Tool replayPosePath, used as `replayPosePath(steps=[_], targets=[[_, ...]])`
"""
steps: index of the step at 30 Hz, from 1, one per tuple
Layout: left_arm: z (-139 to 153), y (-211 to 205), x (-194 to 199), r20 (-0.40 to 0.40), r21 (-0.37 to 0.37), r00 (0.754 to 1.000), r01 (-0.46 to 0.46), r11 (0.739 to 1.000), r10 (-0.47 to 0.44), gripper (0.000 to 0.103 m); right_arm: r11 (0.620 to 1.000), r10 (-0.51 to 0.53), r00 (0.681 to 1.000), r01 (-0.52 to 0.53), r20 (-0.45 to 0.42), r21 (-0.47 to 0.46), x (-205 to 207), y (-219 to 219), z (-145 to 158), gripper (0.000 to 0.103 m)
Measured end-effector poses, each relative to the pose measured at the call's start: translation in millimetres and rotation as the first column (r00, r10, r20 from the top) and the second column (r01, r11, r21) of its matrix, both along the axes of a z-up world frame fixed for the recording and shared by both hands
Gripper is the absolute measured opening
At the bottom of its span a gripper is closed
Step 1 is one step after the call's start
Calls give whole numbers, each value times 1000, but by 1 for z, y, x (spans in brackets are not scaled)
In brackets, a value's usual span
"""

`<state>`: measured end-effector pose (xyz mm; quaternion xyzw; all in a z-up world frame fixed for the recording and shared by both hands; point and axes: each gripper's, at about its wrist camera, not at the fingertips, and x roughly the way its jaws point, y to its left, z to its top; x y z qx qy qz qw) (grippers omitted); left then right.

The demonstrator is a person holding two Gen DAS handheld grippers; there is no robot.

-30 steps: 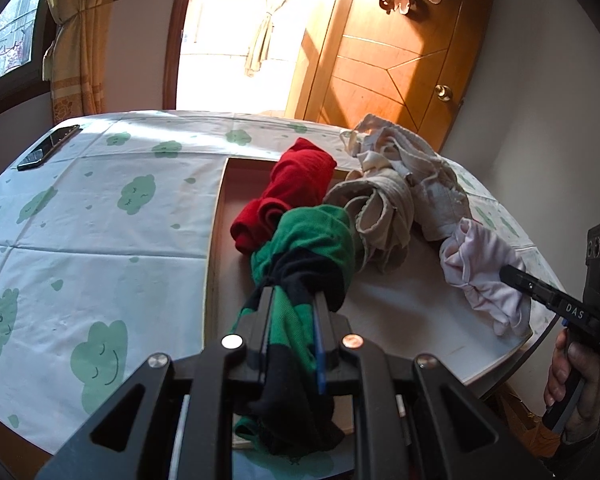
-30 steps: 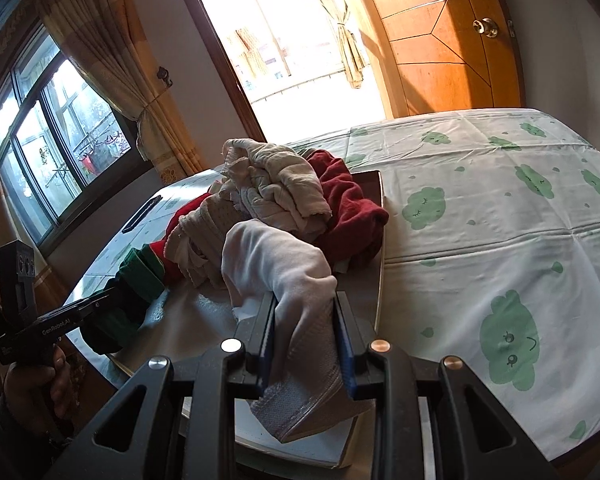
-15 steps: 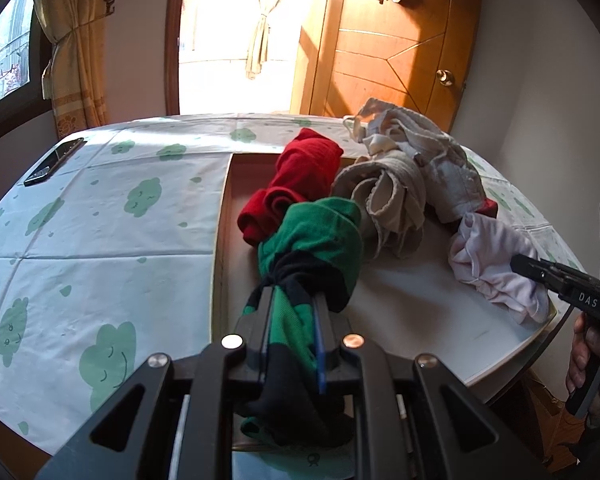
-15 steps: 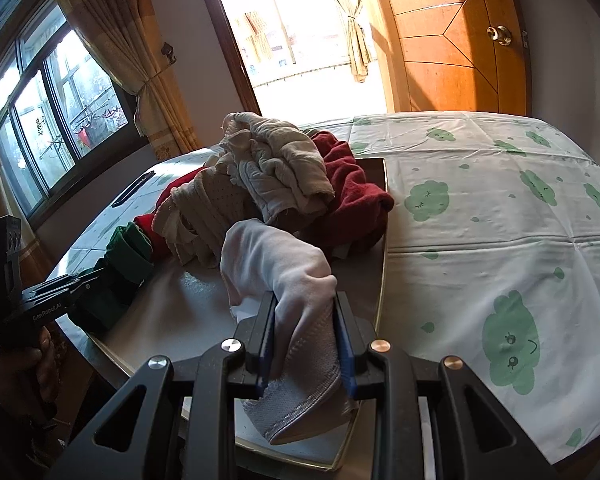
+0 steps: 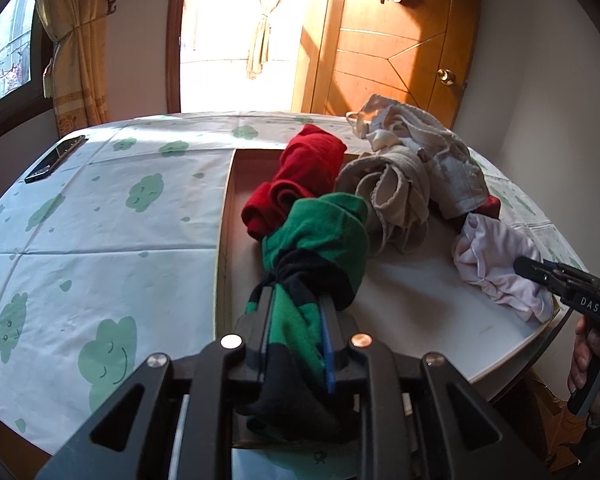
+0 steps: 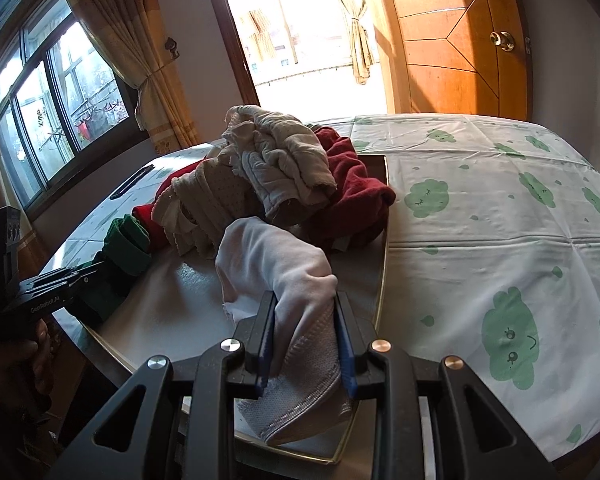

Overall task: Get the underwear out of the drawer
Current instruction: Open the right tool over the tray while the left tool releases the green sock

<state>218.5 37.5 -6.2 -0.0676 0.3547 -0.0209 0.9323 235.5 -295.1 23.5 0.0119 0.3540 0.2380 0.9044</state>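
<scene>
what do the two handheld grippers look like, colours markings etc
Both are matte black frames with triangular cut-outs and round metal studs, silver and copper. The left gripper and right gripper have slim black fingers lined with blue pads. From the side each is a pistol-style tool with a boxy black block on top; white lettering reads "DAS" on the right one and "GenRobot.AI" on the left one.

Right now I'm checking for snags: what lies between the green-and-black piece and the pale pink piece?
In the left wrist view, bare white drawer floor separates the green-and-black piece from the pale pink piece; nothing lies between.
</scene>
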Motion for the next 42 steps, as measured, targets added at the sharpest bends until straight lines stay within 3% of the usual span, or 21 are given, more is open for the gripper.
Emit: replayPosePath(steps=[22,23,25,27,32,39,42], targets=[[1,-3,-1,-4,12,1000,10,1000,-9,25,1000,-2,1000,3,21,-25,-2,2,0,34],[1,-4,-1,-5,15,1000,11,1000,-11,26,1000,-3,1000,3,22,-24,-2,2,0,34],[1,-5,-1,-8,16,1000,10,1000,-10,40,1000,-5,1000,5,27,-24,-2,2,1,37],[2,-5,-2,-8,8,1000,13,1000,-13,49,1000,-5,999,6,34,-30,-3,3,1,47],[4,-14,-5,2,43,1000,29,999,-29,53,999,-3,999,4,42,-32,-6,6,3,54],[12,-21,-13,35,64,999,33,997,-35,70,1000,-12,997,13,70,-8,-12,5,8,66],[12,-22,-13,37,70,999,33,997,-36,70,1000,-6,996,8,86,-20,-15,9,11,71]])
